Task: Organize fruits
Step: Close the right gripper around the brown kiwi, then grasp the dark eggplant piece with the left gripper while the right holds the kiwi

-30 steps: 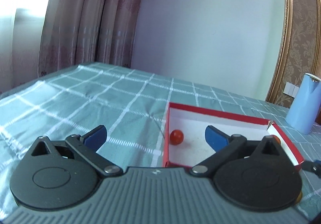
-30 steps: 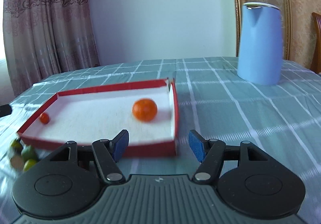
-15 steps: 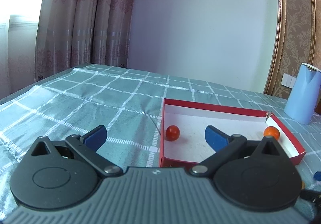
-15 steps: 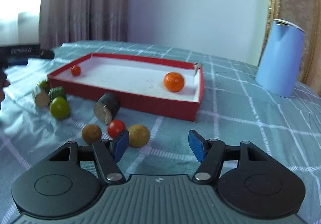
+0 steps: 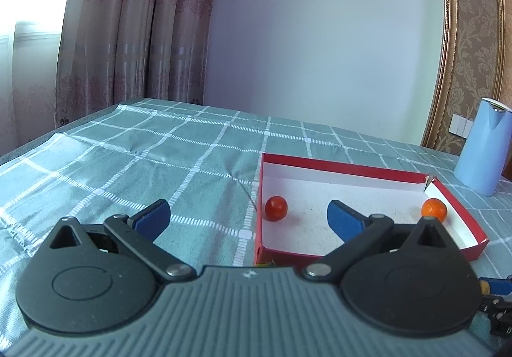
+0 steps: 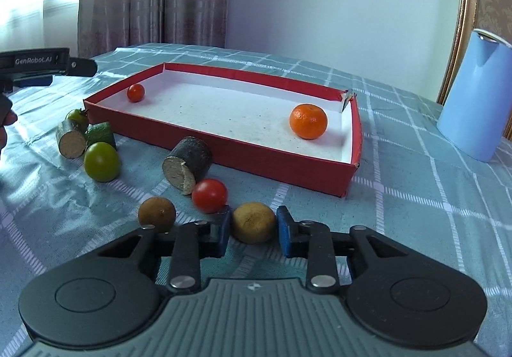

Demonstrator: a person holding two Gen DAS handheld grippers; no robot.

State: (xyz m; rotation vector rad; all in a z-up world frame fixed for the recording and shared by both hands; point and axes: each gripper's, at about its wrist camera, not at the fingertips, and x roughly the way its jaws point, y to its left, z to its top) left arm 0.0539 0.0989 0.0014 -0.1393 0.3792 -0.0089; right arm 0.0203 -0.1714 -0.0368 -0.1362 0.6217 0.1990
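Note:
A red tray (image 6: pixel 243 155) with a white floor holds a small red tomato (image 6: pixel 135 92) and an orange (image 6: pixel 308 121). Loose fruit lies before it: a red tomato (image 6: pixel 209 195), two brown kiwis (image 6: pixel 156 214), a green fruit (image 6: pixel 101 161) and cut pieces (image 6: pixel 187 165). My right gripper (image 6: pixel 253 230) has closed around one kiwi (image 6: pixel 253 222) on the cloth, pads touching both sides. My left gripper (image 5: pixel 248 216) is open and empty above the tray's near left corner (image 5: pixel 260 248); it shows at far left in the right wrist view (image 6: pixel 48 64).
A blue jug (image 6: pixel 473 94) stands right of the tray, also in the left wrist view (image 5: pixel 484 146). The table carries a green checked cloth (image 5: pixel 128 165). Curtains and a wall stand behind.
My right gripper moved down and forward to the loose fruit and closed its fingers around the kiwi. My left gripper shifted slightly and stays open.

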